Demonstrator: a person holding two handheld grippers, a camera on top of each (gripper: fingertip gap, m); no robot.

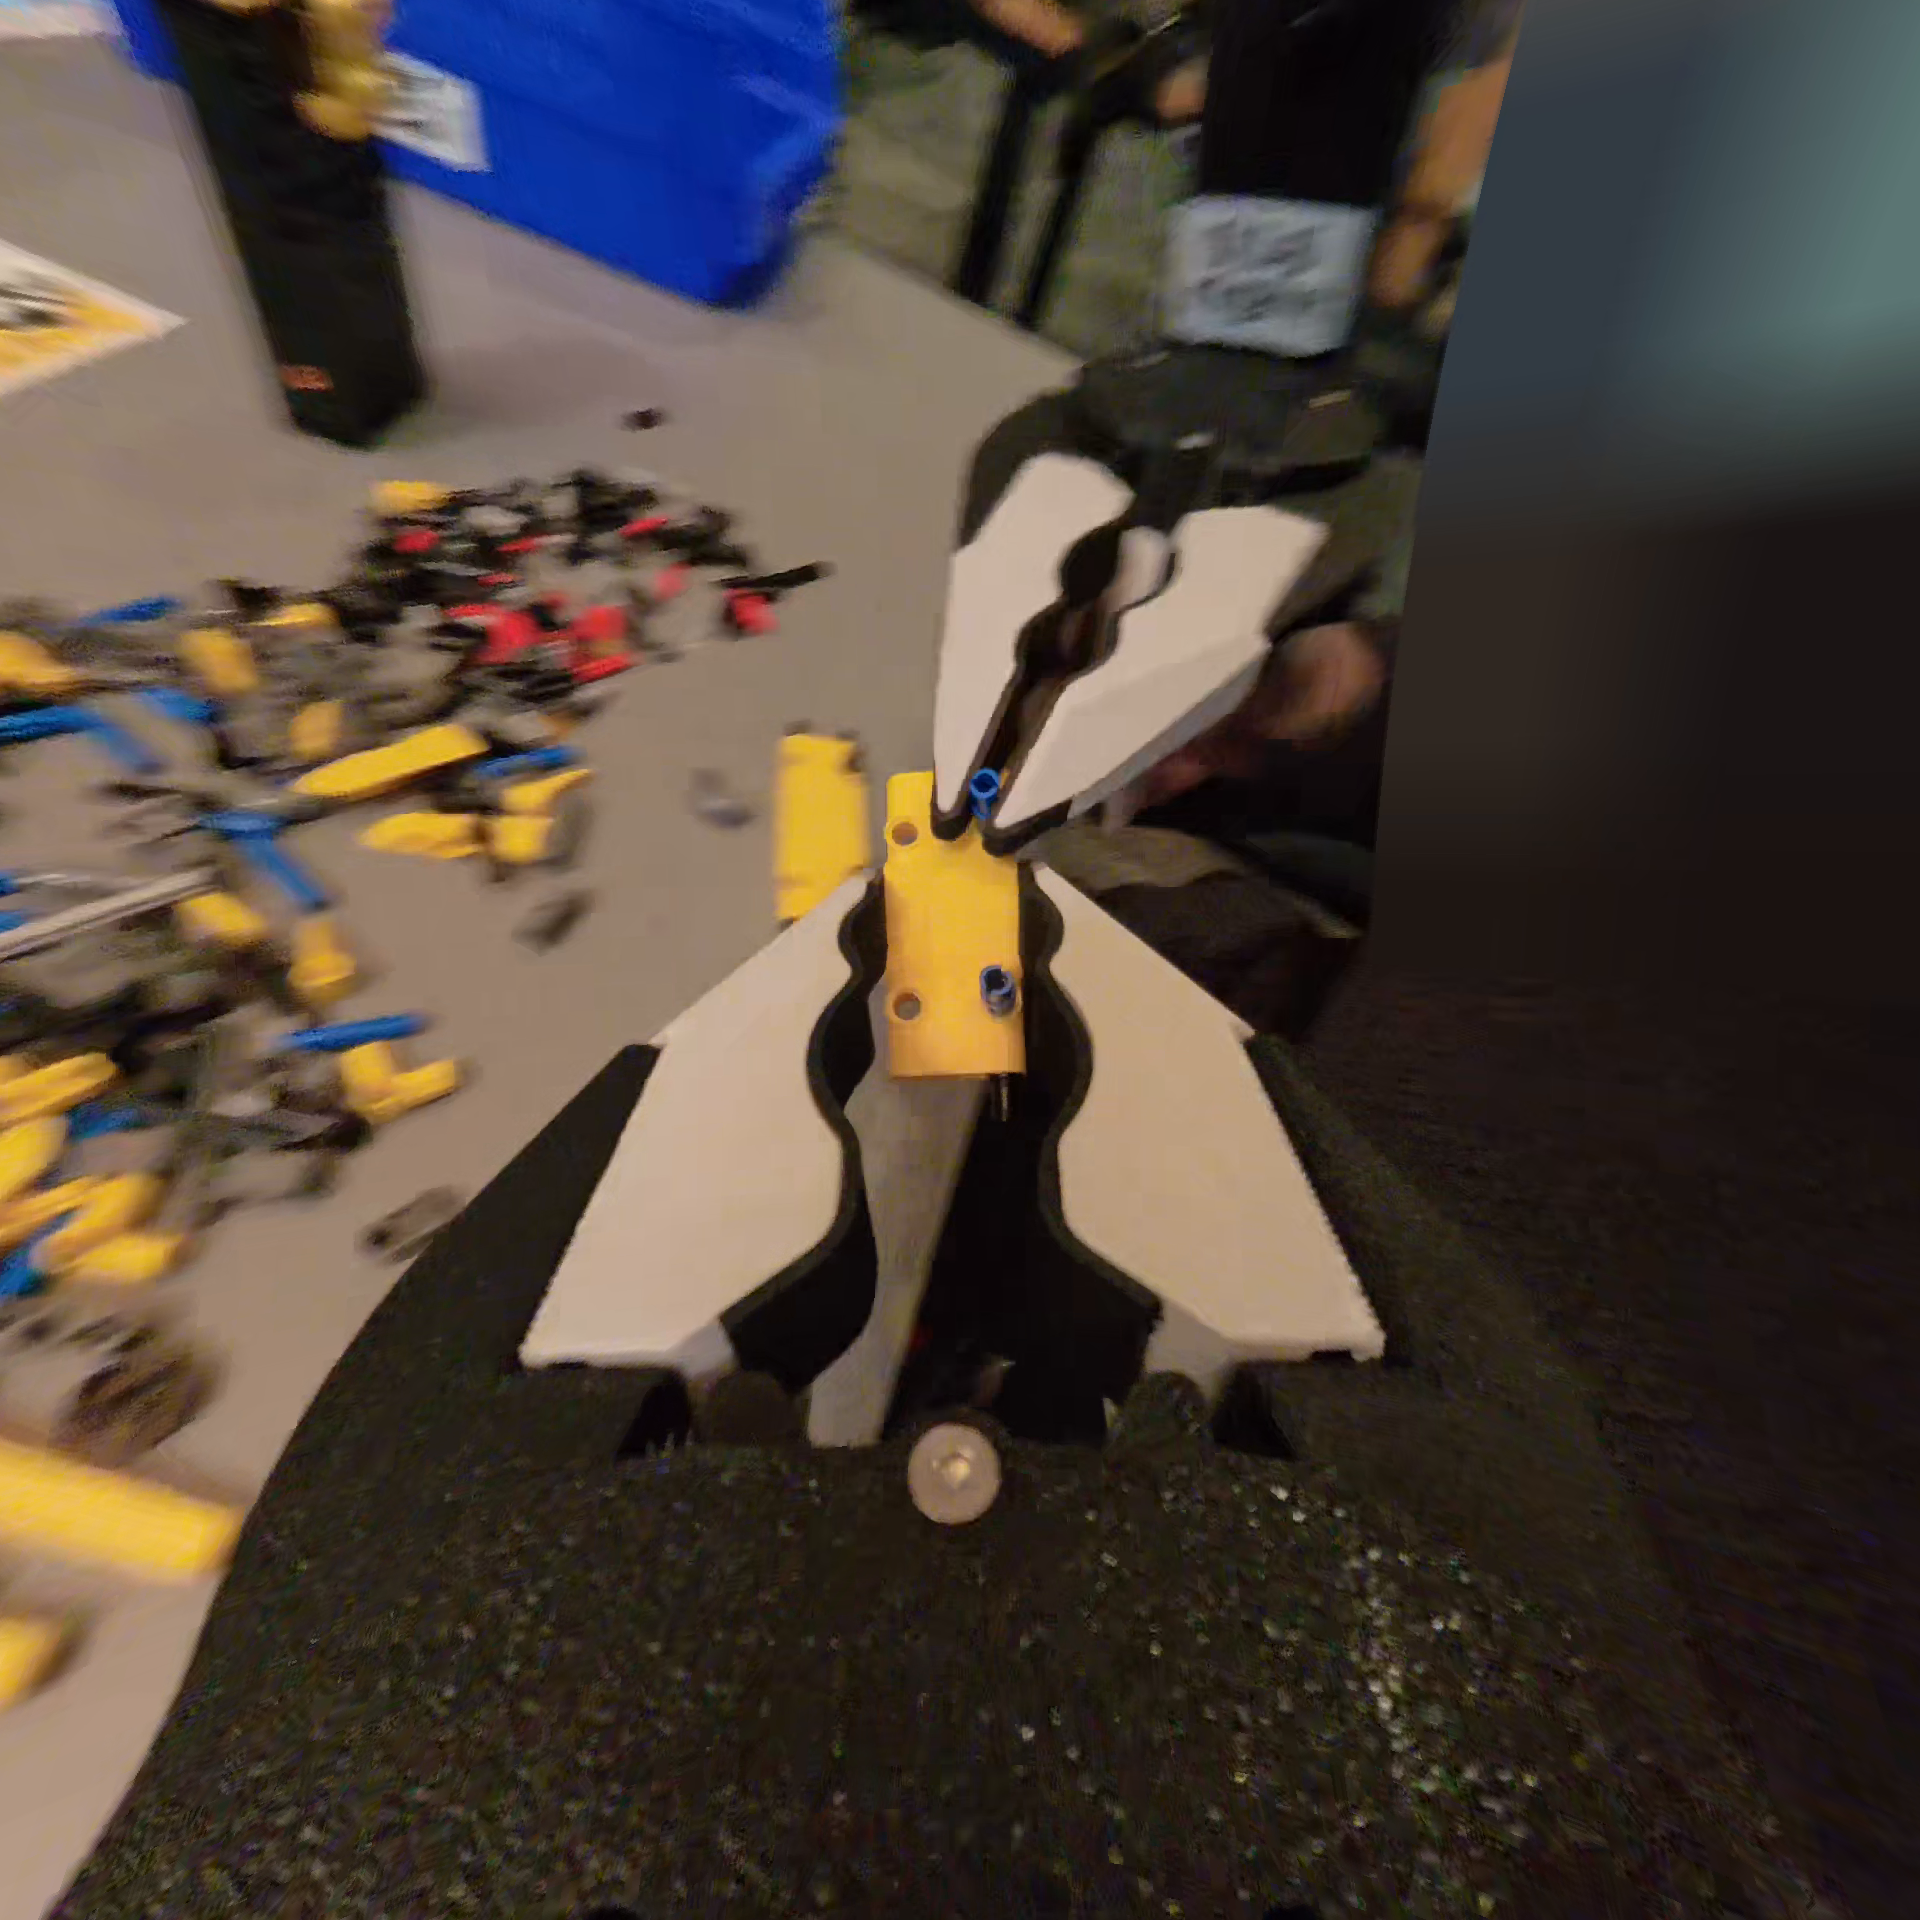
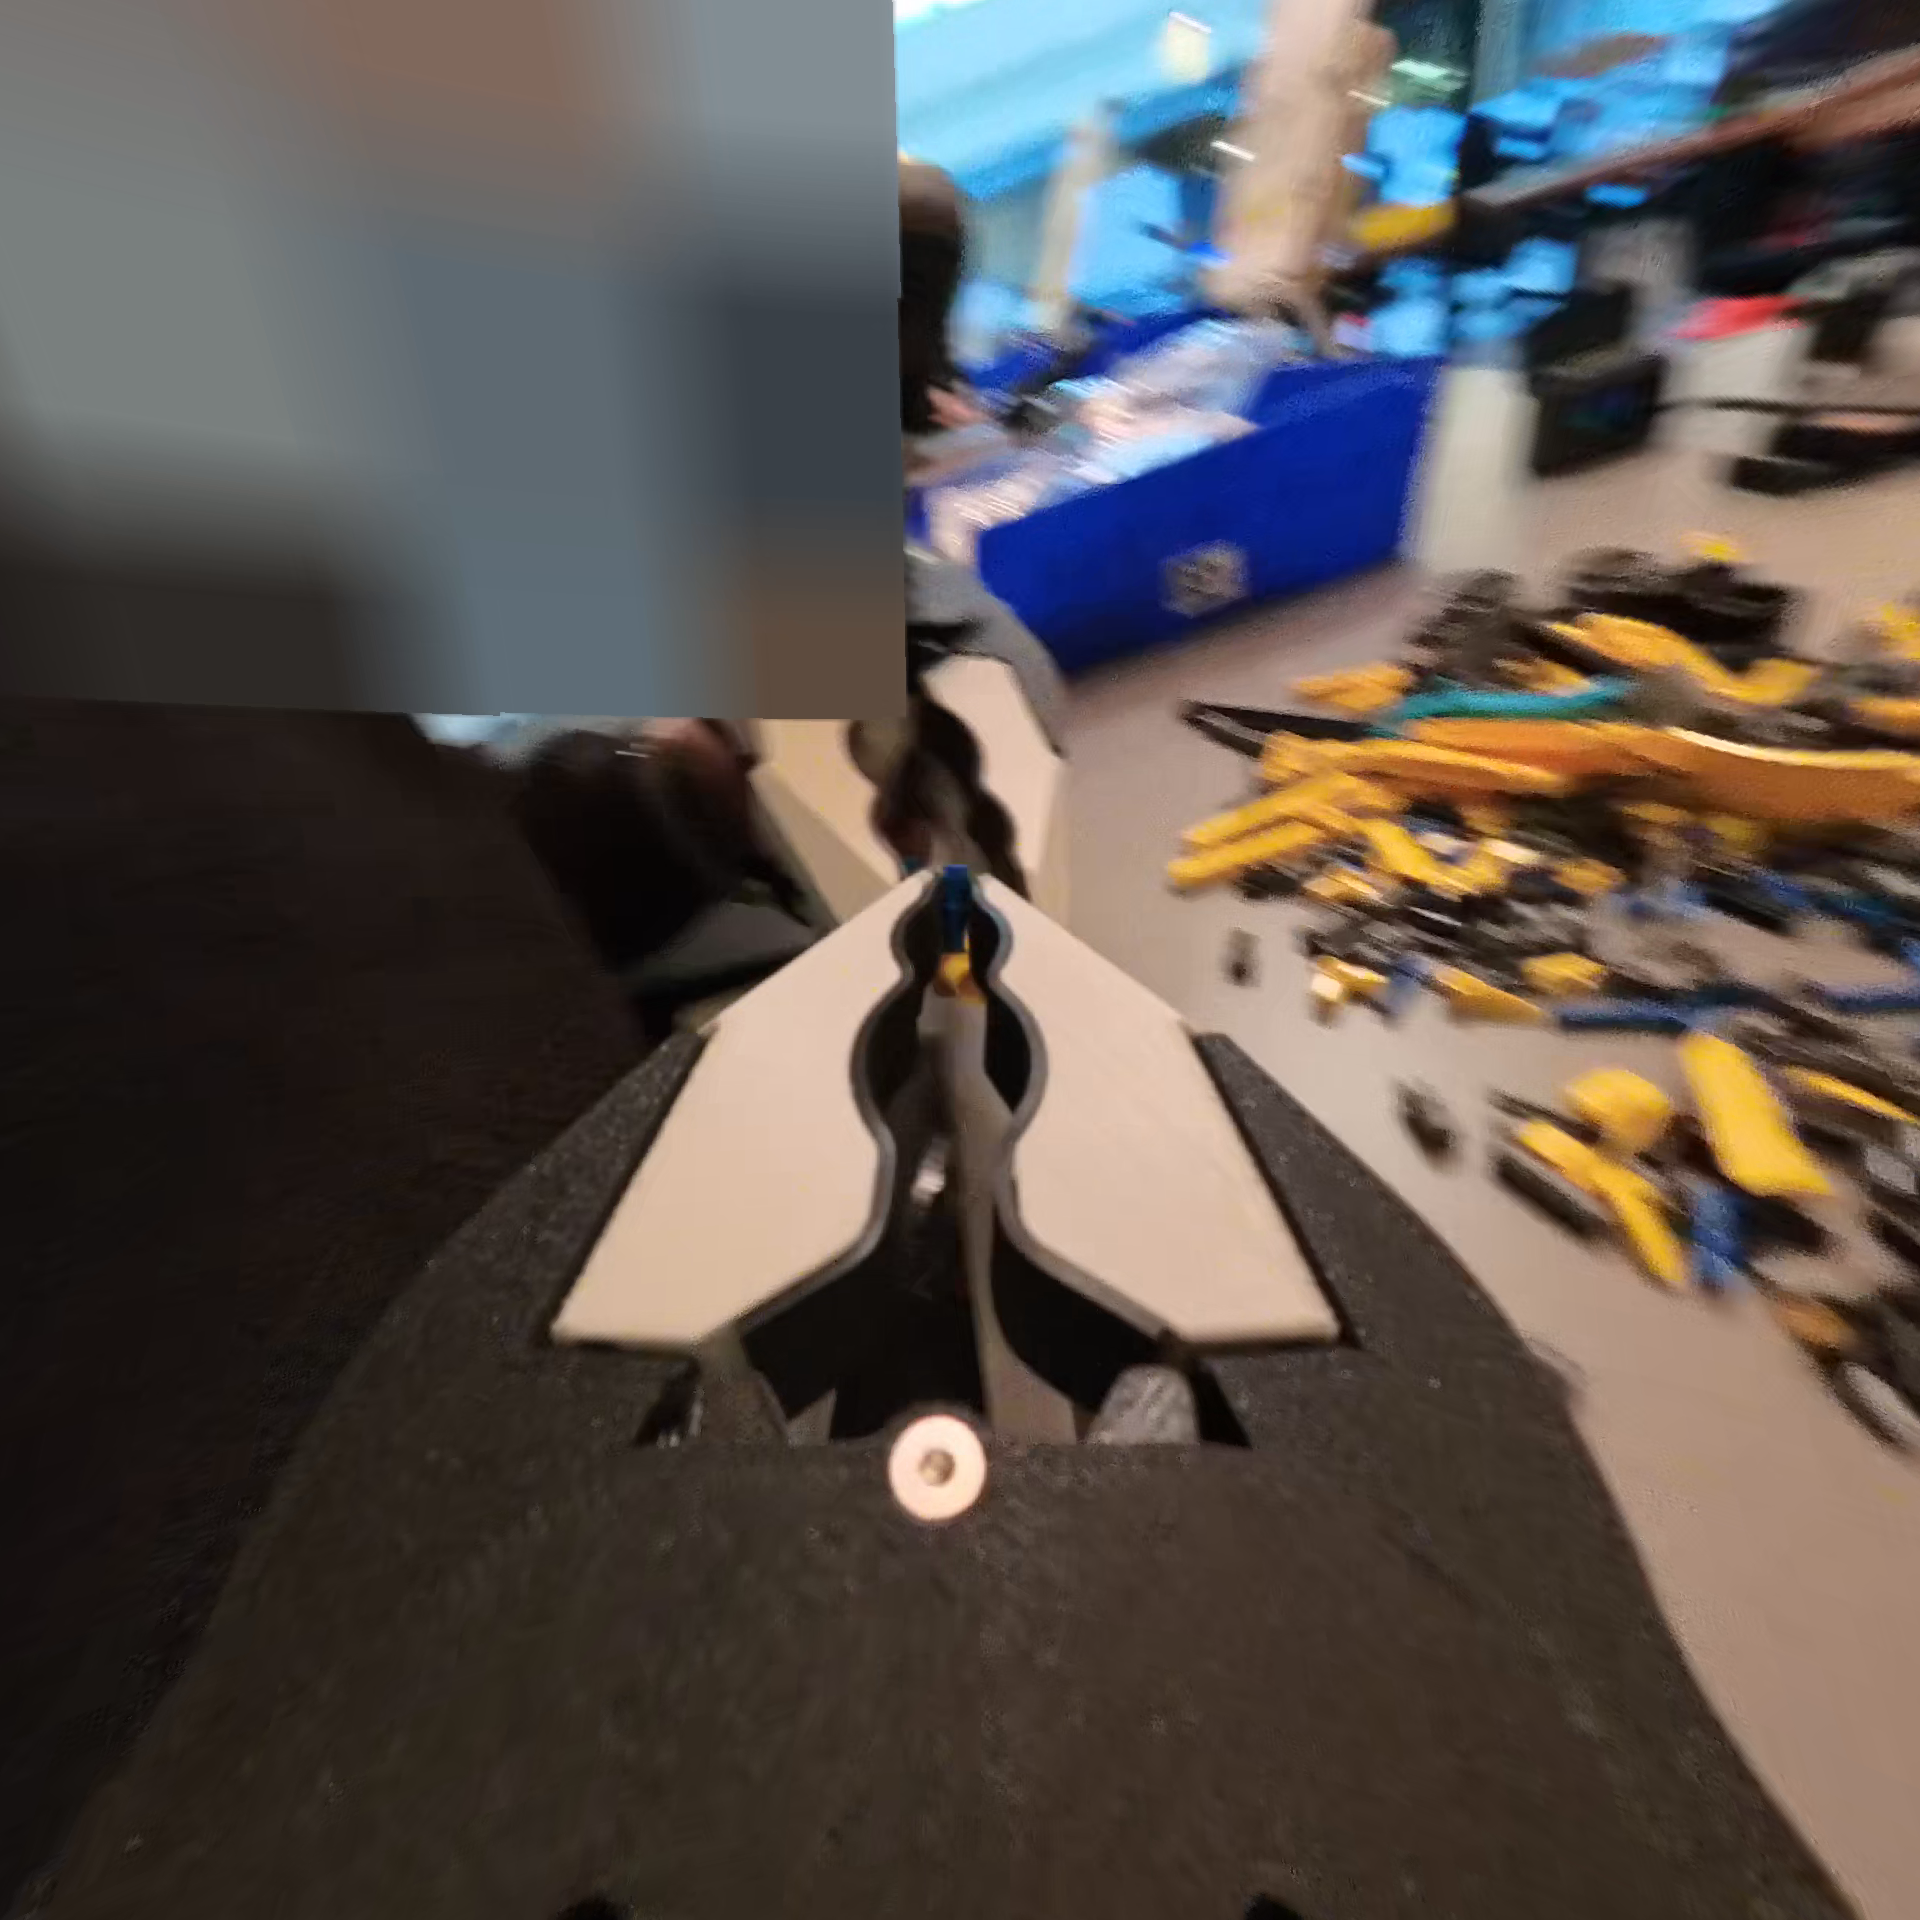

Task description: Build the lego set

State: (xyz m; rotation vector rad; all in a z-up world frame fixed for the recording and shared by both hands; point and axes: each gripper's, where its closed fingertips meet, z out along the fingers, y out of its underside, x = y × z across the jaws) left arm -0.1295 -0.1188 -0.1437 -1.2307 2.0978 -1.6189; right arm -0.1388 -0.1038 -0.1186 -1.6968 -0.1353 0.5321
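Black gripper bodies are filling the bottom of both wrist views, with pale fingers reaching forward from each. Up close, the left gripper (image 1: 951,935) is clamping a yellow block (image 1: 951,935) between its fingers, holding it upright off the grey table (image 1: 582,343). One blue pin (image 1: 997,987) is already sitting in a lower hole of that block, and two other holes are showing bare. The right gripper (image 1: 982,821) is coming in from above, pinching a second blue peg (image 1: 983,788) at its very tips and touching it to the block's top corner.

Seen along its own fingers, the right gripper (image 2: 951,914) is closed tight on that peg (image 2: 954,902), with a bit of yellow just behind it.

What worries me is how little of the peg is being gripped; if it meets the hole at an angle, I'd judge it could twist out of the tips and drop among the loose parts (image 1: 312,790) spread on the table. A hard push could also be rocking the block in the left fingers, since the contact is at a corner. Both views are blurring, so whether the peg is lined up with a hole I cannot tell.

A blue bin (image 1: 623,135) is standing farther back.
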